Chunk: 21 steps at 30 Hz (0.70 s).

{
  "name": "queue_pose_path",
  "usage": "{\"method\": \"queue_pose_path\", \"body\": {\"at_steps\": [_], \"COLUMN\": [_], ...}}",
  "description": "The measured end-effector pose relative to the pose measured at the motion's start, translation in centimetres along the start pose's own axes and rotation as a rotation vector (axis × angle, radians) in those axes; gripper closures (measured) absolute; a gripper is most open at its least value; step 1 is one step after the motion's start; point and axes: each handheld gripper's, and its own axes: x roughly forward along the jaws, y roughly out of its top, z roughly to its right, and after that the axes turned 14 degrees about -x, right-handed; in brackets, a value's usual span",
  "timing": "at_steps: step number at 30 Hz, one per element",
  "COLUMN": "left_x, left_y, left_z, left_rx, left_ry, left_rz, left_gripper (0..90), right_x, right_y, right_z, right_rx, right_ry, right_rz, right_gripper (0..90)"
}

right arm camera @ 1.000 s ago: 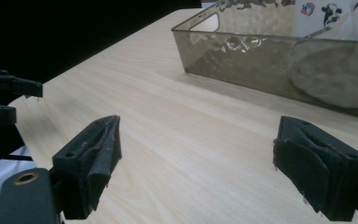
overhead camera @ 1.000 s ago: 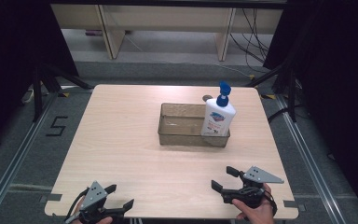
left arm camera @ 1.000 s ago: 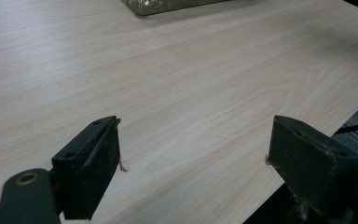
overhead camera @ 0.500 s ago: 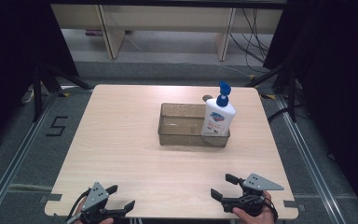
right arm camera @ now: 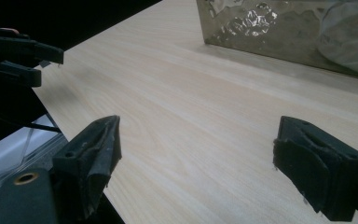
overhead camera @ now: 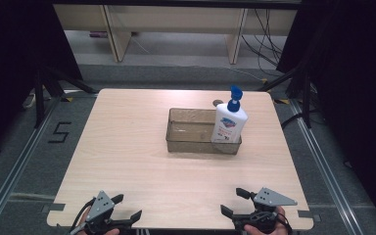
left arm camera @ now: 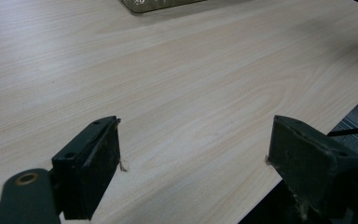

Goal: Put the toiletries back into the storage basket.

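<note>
Standing at the near edge of the table [overhead camera: 127, 147], the person holds both grippers low and well short of the tray [overhead camera: 191, 132] that sits toward the far side. The left gripper [overhead camera: 126, 206] has its jaws spread wide with nothing between them, and the right gripper [overhead camera: 235, 201] is spread the same way, also empty. Inside the tray, at its right end, a white pump bottle [overhead camera: 228, 125] with a blue pump top stands upright, leaning close to the tray's wall. The rest of the tray looks empty. Judging by this, the bottle is already settled in the tray and neither gripper is near it, so either the placing is finished or the handling of the bottle has not started; I cannot tell which. The bottle carries a blue and red label, but the writing is too small to read. Left of the tray, down on the floor, a taped mark reads "5" [overhead camera: 60, 132].
</note>
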Motion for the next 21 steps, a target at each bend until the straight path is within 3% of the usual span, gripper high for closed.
{"method": "queue_pose_path", "body": {"at_steps": [1, 2, 5, 10, 21], "left_x": [0.02, 0.02, 0.02, 0.08, 0.06], "left_y": [-0.01, -0.01, -0.01, -0.02, 0.00], "left_z": [0.02, 0.02, 0.01, 0.05, 0.04], "left_rx": [-0.001, 0.000, -0.002, -0.011, -0.015], "left_ry": [-0.001, -0.001, -0.001, -0.001, -0.001], "left_rz": [0.002, 0.001, 0.001, 0.009, 0.012], "left_gripper": [16.3, 16.3, 16.3, 16.3, 16.3], "right_x": [-0.01, 0.05, 0.02, 0.11, 0.00], "right_y": [-0.02, -0.02, -0.13, -0.26, -0.18], "right_z": [-0.06, -0.37, -0.19, -0.35, -0.52], "right_rx": [0.005, 0.047, 0.006, 0.042, 0.060], "right_ry": [-0.003, 0.010, -0.001, 0.004, -0.001], "right_rz": [-0.006, -0.005, -0.009, -0.021, -0.031], "right_gripper": [15.4, 15.4, 15.4, 15.5, 15.4]}}
